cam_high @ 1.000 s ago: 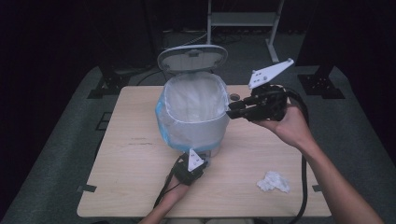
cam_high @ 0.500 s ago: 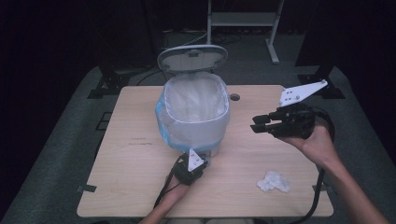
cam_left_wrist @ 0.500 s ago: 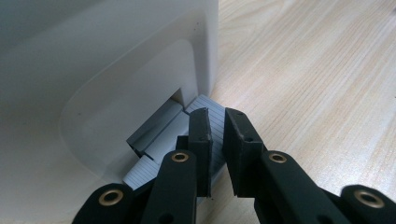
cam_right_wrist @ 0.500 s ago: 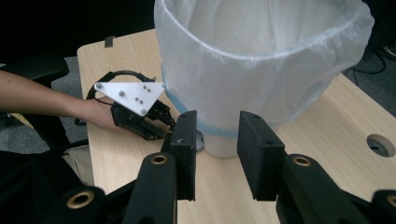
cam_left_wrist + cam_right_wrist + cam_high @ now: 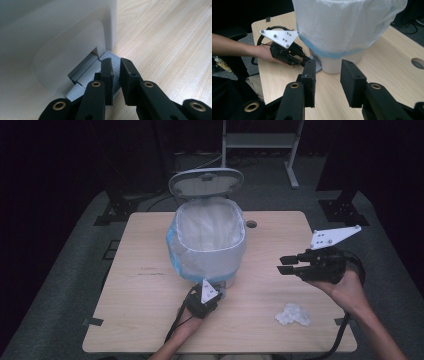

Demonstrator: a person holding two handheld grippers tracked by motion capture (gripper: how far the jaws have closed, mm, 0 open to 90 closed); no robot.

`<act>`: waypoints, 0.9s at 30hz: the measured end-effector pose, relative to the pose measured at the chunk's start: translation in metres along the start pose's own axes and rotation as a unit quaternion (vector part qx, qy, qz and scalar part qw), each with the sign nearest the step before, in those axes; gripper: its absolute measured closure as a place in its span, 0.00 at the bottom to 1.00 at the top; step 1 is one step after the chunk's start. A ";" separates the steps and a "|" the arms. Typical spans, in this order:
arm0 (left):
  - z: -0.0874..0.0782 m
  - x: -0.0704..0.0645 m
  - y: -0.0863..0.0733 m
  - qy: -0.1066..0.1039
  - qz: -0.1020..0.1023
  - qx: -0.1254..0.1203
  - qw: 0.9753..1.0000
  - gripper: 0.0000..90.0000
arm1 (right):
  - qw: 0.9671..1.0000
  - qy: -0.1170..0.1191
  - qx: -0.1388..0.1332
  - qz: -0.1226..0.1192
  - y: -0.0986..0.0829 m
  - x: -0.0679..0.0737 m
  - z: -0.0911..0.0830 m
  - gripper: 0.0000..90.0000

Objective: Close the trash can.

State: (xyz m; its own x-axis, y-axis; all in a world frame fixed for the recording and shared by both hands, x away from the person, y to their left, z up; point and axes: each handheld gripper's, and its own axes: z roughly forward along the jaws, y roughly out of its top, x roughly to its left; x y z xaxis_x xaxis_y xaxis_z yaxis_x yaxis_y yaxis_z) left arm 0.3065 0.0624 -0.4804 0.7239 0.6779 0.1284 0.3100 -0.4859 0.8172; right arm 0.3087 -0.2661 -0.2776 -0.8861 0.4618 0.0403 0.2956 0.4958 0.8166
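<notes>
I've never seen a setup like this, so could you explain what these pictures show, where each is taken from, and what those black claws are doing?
A person at a wooden table holds a two-jaw gripper in each hand. One picture looks down from above; the other two come from cameras riding on the grippers. A lined pedal bin stands on the table with its lid up, and a crumpled white wad lies near the front edge. The left gripper, jaws nearly shut, rests on the bin's grey pedal. The right gripper hangs open and empty beside the bin.
</notes>
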 end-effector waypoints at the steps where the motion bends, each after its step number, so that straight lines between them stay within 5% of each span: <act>1: 0.000 0.000 0.000 0.000 0.000 0.000 1.000 0.90 | 1.000 0.001 -0.001 0.000 -0.004 0.001 0.001 0.71; 13: 0.000 0.000 0.000 0.001 0.003 0.001 1.000 0.90 | 1.000 -0.005 -0.002 -0.003 -0.047 0.009 0.012 0.67; 27: 0.000 0.000 0.000 0.000 0.002 0.002 1.000 0.90 | 0.999 -0.019 0.012 0.032 -0.096 0.004 0.018 0.66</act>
State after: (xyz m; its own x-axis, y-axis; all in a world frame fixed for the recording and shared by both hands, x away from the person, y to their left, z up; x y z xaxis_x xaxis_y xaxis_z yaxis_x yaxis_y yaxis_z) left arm 0.3066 0.0629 -0.4802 0.7246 0.6764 0.1320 0.3095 -0.4905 0.8146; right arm 0.2834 -0.2989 -0.3664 -0.8510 0.5207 0.0691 0.3597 0.4819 0.7990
